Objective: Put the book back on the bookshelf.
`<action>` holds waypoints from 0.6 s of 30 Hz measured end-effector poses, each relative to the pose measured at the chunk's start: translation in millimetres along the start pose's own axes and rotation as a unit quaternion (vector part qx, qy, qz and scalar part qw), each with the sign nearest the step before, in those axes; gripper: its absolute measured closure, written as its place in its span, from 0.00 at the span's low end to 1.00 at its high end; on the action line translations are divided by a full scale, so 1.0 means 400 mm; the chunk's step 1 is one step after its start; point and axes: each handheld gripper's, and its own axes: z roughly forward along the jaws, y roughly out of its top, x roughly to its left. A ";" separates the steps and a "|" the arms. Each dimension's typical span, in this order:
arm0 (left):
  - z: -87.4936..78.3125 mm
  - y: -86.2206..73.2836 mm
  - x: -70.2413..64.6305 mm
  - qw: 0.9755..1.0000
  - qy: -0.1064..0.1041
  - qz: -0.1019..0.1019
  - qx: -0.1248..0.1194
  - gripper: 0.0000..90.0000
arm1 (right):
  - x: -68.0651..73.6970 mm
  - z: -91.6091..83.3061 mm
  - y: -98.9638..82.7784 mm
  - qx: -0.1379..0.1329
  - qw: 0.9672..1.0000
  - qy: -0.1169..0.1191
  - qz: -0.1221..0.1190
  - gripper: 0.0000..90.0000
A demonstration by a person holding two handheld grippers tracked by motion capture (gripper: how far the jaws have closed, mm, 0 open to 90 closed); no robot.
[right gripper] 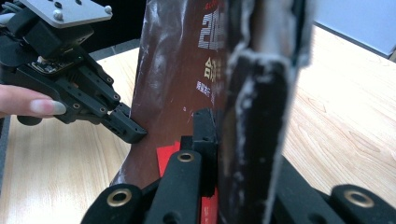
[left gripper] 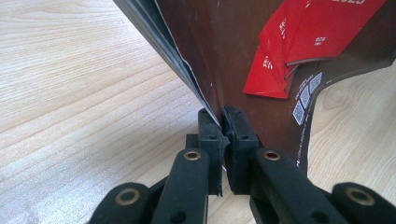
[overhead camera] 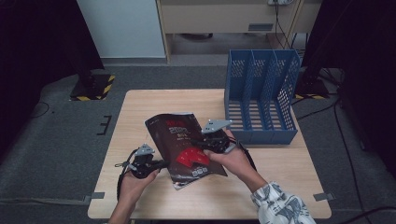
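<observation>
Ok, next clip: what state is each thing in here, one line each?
Magazine: closed, lifted off the table, held at two edges, cover up.
Left claw: shut on the magazine's edge.
Right claw: shut on the magazine's opposite edge.
File rack: upright at the table's far right, all three slots empty.
Table: bare light wood.

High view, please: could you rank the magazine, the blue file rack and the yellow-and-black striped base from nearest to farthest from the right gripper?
1. Magazine: clamped in the right gripper.
2. Blue file rack: just beyond, table's far right.
3. Striped base: floor, far left.
</observation>
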 end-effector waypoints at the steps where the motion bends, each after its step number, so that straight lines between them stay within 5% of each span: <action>1: 0.000 0.000 0.000 1.000 0.000 0.000 0.000 0.96 | 0.000 0.000 0.000 0.000 1.000 0.000 0.000 0.95; 10: -0.008 0.007 0.001 1.000 0.007 0.003 -0.002 0.96 | 0.000 -0.002 0.007 0.001 1.000 -0.003 -0.004 0.96; 18: -0.027 0.028 0.004 0.999 0.035 0.024 -0.007 0.96 | -0.004 0.000 0.017 -0.008 1.000 -0.004 -0.003 0.96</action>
